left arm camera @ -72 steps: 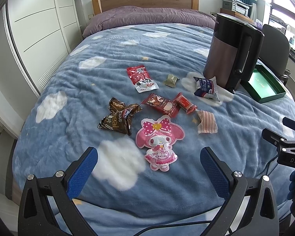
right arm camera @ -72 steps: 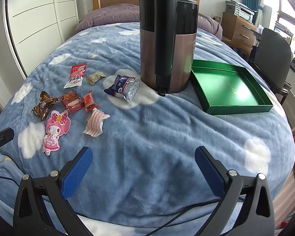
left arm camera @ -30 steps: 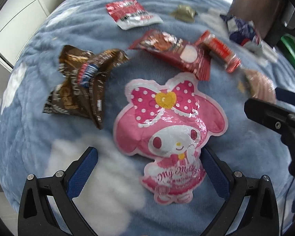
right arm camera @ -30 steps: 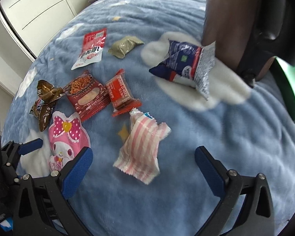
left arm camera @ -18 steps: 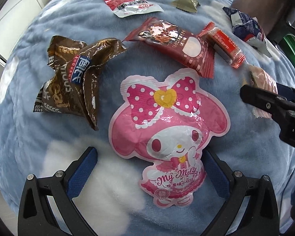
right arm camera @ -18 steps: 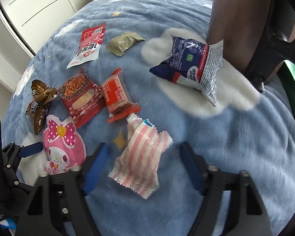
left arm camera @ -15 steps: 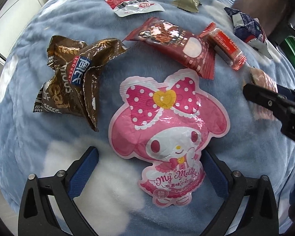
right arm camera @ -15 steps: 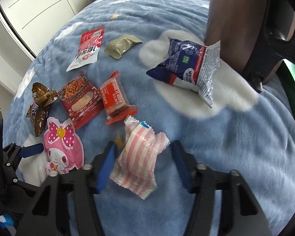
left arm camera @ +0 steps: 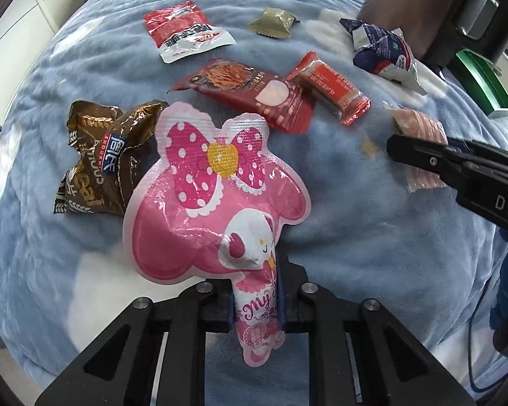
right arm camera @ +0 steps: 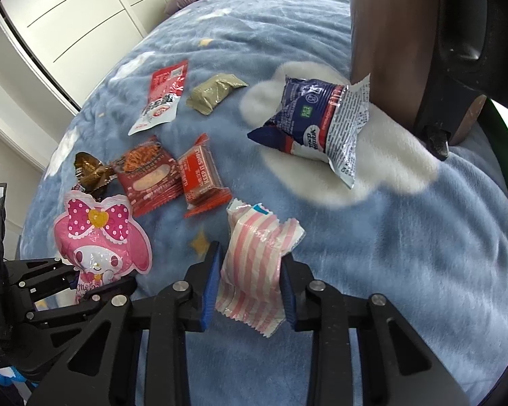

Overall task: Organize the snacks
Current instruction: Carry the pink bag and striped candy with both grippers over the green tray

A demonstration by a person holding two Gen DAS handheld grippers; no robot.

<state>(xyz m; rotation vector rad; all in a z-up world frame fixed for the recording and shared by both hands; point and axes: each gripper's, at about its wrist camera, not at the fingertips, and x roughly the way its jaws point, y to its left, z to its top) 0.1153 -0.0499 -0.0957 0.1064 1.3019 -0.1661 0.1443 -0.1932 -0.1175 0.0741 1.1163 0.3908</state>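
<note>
My left gripper is closing its jaws on the lower end of the pink cartoon-rabbit pouch; the pads pinch it and the pouch tilts up off the blue cloud blanket. My right gripper is closing on the pink-and-white striped packet, which bulges between the blue pads. In the right wrist view the pink pouch and the left gripper sit at the lower left. One finger of the right gripper reaches in from the right in the left wrist view.
Loose on the blanket lie a brown cereal packet, a red noodle packet, a red bar, a red-and-white sachet, an olive packet and a blue packet. A brown jug and green tray stand at the right.
Both grippers went from wide open to closed on their snacks. The left one rose, lifting the pink pouch's lower end. The right one stayed over the striped packet.
</note>
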